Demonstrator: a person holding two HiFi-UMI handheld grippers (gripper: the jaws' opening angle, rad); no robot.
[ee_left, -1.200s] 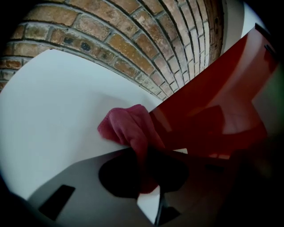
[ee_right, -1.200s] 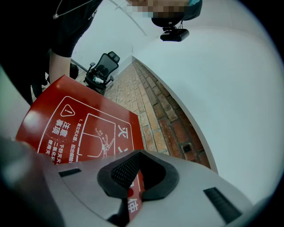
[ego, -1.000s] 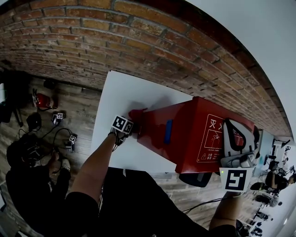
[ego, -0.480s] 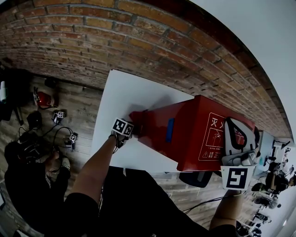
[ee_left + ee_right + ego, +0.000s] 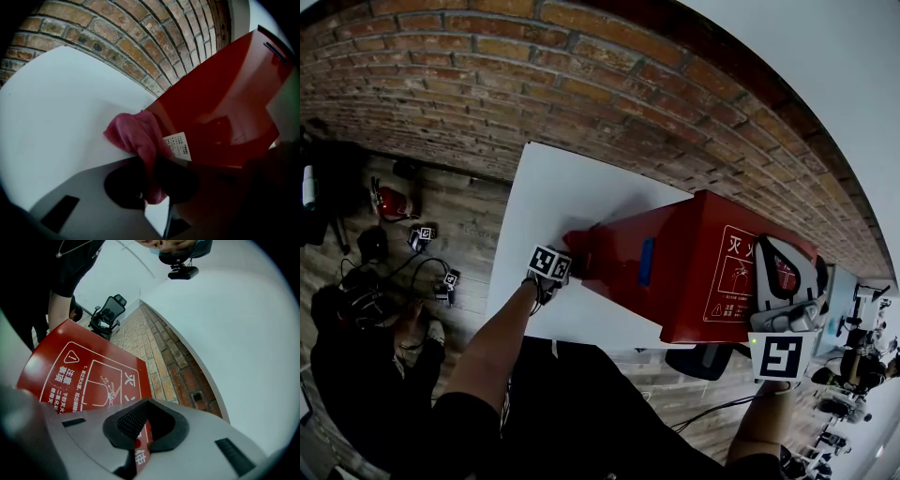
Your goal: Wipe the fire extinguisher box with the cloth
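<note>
Left claw (image 5: 150, 178) is clenched on the pink cloth (image 5: 136, 136). One bunched corner is pinched, and the rest hangs out loose with its white tag (image 5: 179, 145) showing. The cloth sits at the left end of the red fire extinguisher box (image 5: 675, 272), touching it down where the box meets the white bench (image 5: 553, 187).

Right claw (image 5: 145, 420) is clenched on nothing. It's over the box's labelled right end, and I can't tell whether it presses on it.

Risks for you:
- The grip on the cloth is small, so a hard drag along the box could pull it out of the claw.
- The loose fold may roll under, and then you'd be rubbing with claw plastic instead of fabric.
- Pushing sideways from the left could slide the box across the smooth bench, since your right side holds nothing.
- Most of the box looks untouched, so don't stop at this corner.
</note>
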